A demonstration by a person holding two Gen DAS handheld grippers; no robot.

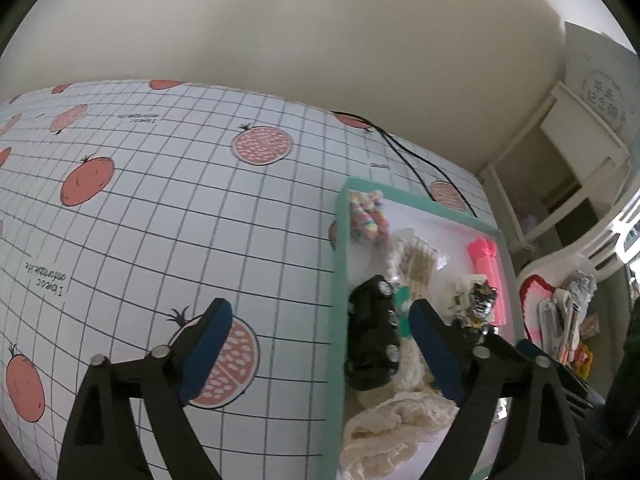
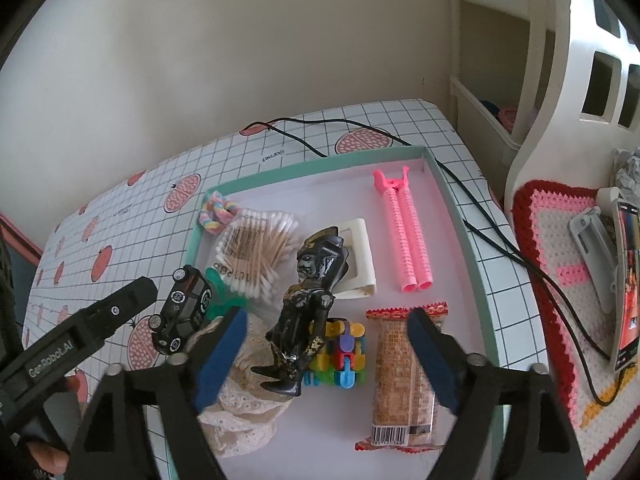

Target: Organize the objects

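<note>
Fingers of the left gripper [image 1: 320, 344] stand wide apart with nothing between the blue pads; its right finger hangs over the tray [image 1: 340, 240], its left one over the cloth outside the tray. Just inside the tray's left rim, between those fingers, a black toy car [image 1: 372, 336] lies tipped on its side against lace [image 1: 384, 428]. Right gripper [image 2: 328, 356] is also spread wide and empty, hovering over the tray; a dark figure [image 2: 308, 308] stands upright between its fingers, a block toy [image 2: 344, 356] just beside the figure's feet and a snack bar [image 2: 400, 376] under the right finger. Further into the tray lie cotton swabs [image 2: 256, 252], pink rollers [image 2: 404, 232], a white clip [image 2: 360, 256] and a pastel ring [image 2: 216, 212]. Beneath the tray is a grid cloth [image 1: 160, 208] printed with fruit, a black cable [image 2: 500, 244] trailing past the tray's far rim. Beyond the tray's right side stands a white chair [image 2: 540, 128] with a crochet mat [image 2: 560, 280] and a phone [image 2: 628, 284], with a plain wall [image 2: 240, 40] behind
</note>
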